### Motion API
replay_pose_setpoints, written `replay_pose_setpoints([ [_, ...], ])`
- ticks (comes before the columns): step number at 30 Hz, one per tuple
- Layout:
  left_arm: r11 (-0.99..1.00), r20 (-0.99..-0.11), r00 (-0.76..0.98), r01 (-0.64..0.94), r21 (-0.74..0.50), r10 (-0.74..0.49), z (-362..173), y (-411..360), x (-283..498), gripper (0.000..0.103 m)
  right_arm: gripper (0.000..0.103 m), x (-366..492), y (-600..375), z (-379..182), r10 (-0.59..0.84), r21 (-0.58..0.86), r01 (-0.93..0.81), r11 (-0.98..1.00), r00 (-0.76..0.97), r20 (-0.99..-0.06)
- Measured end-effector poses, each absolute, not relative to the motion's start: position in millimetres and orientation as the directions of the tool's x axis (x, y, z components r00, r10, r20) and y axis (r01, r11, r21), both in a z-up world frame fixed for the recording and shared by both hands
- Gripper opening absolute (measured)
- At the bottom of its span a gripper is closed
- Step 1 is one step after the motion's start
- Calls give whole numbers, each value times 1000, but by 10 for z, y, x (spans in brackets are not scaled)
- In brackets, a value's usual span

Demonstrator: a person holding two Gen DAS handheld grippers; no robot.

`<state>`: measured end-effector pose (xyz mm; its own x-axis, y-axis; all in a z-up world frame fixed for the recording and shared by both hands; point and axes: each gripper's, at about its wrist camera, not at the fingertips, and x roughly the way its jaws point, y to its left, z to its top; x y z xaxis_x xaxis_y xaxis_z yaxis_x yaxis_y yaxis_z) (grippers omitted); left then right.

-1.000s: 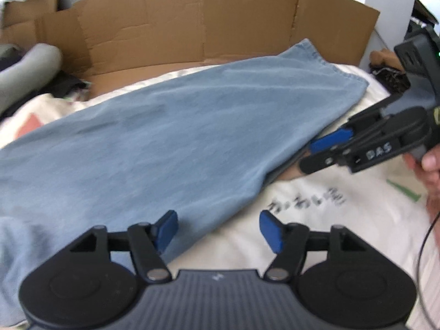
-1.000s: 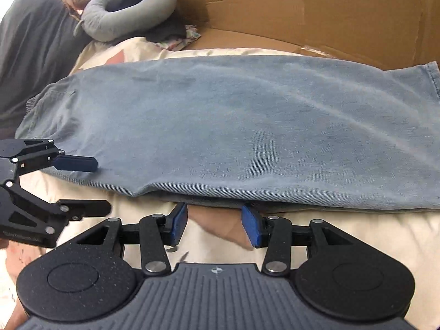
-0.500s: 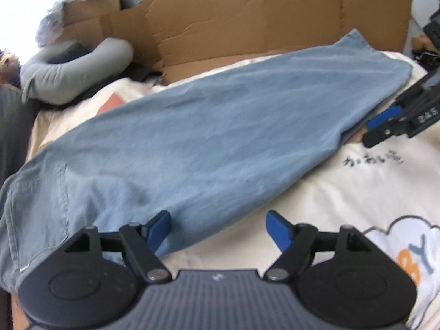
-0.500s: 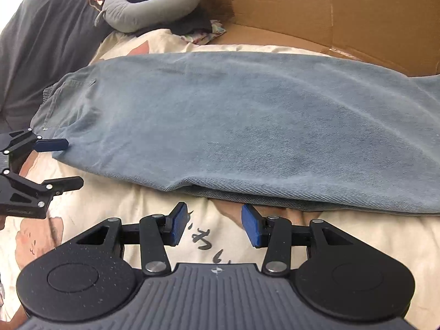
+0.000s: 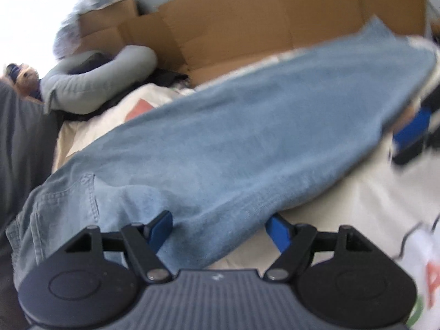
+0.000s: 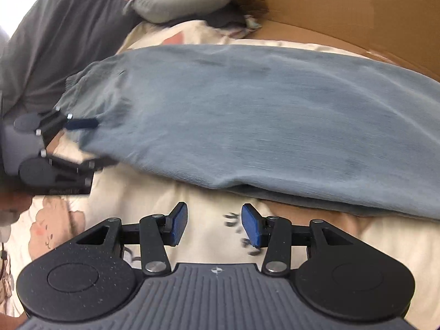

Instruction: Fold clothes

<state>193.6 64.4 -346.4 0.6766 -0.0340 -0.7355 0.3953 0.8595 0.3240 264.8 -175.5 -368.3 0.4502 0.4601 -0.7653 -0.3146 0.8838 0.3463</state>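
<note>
The left gripper (image 5: 221, 227) stands with its blue pads (image 5: 161, 228) wide apart, and the near edge of the light-blue jeans (image 5: 247, 143) lies between them, the cloth bulging up into the gap without either pad visibly pressing on it. In the right wrist view the same gripper shows at the left edge, one finger over the waist end of the jeans and the other under it. From there the jeans stretch away as one long band across the cream printed bedsheet (image 5: 371, 192), waistband and a stitched pocket at the near left, the leg hem reaching toward the far right, where this view is blurred. The right gripper (image 6: 214, 227) has its pads partly apart with nothing between them; it hovers over bare sheet just short of the jeans' near edge, above a few dark printed characters (image 6: 239, 233) on the sheet. In the left wrist view its blue pad appears blurred at the right edge, close beside the far leg end. Beyond the jeans, a flattened brown cardboard sheet (image 5: 275, 19) stands along the far side of the bed. A grey curved pillow (image 5: 101, 79) lies at the far left, beside a dark grey cushion (image 6: 55, 41), with a small stuffed toy (image 5: 24, 78) near the pillow.
</note>
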Motion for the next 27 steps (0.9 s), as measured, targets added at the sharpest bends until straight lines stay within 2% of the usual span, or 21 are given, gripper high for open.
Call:
replay_pose_setpoints([
  [7,957,-698,712,250,145,-80,-3203,925,2119,77,51,2764,-1426,-3601,489,322,-396,860,459,-741],
  [20,983,-702,712,132,126,-6,-3243,1159,2077,77,51,3223,-1179,-3756,484,399,-273,875,476,-734],
  [27,995,-727,686,86,48,-24,-3226,1347,1681,79,51,3322,-977,-3793,491,424,-248,871,465,-737],
])
